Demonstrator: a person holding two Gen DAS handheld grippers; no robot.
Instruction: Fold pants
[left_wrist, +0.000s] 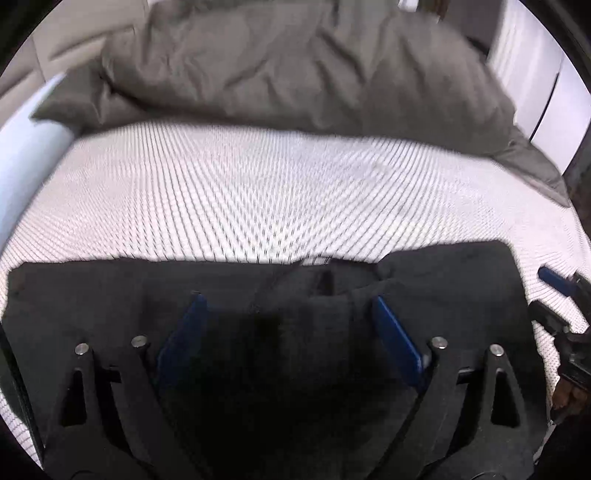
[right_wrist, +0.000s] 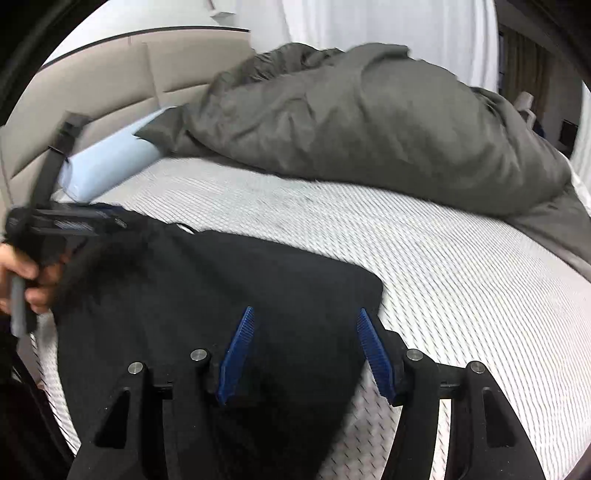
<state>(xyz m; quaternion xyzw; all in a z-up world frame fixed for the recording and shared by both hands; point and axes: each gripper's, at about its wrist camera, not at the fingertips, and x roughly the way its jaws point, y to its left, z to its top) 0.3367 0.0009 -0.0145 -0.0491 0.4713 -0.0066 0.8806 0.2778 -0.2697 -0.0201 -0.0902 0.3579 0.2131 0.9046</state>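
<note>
1. The bed with the white ribbed mattress cover (left_wrist: 258, 192) carries everything; it stretches ahead of both pairs of fingers, bare between the pants and the bedding, which leaves flat room for folding.

2. The crumpled grey-olive duvet (right_wrist: 369, 133) lies bunched well beyond the fingertips in both views, against the beige padded headboard (right_wrist: 92, 85), apparently pushed back to keep it out of the working area.

3. The black soft-fabric pants (left_wrist: 258, 332) lie on the mattress directly under and between the fingers of both grippers. In the left wrist view the cloth spreads wide to either side of the fingers, with a rumpled seam or waistband just beyond the tips; in the right wrist view a rounded folded corner ends just past the fingertips, and its straight edge runs between them. They look already doubled over, likely partway through folding.

4. The pale blue bolster pillow (right_wrist: 107, 170) lies far ahead and to the left of the right fingers, touching the duvet's end.

5. The left gripper (left_wrist: 288, 306) has its blue-padded fingers spread apart over the cloth, gripping nothing. Whether they press into the fabric is hard to say, since the dark cloth hides contact.

6. The right gripper (right_wrist: 306, 325) is likewise spread, straddling the pants' edge, one finger over cloth and the other over mattress, well placed to pinch that edge.
</note>
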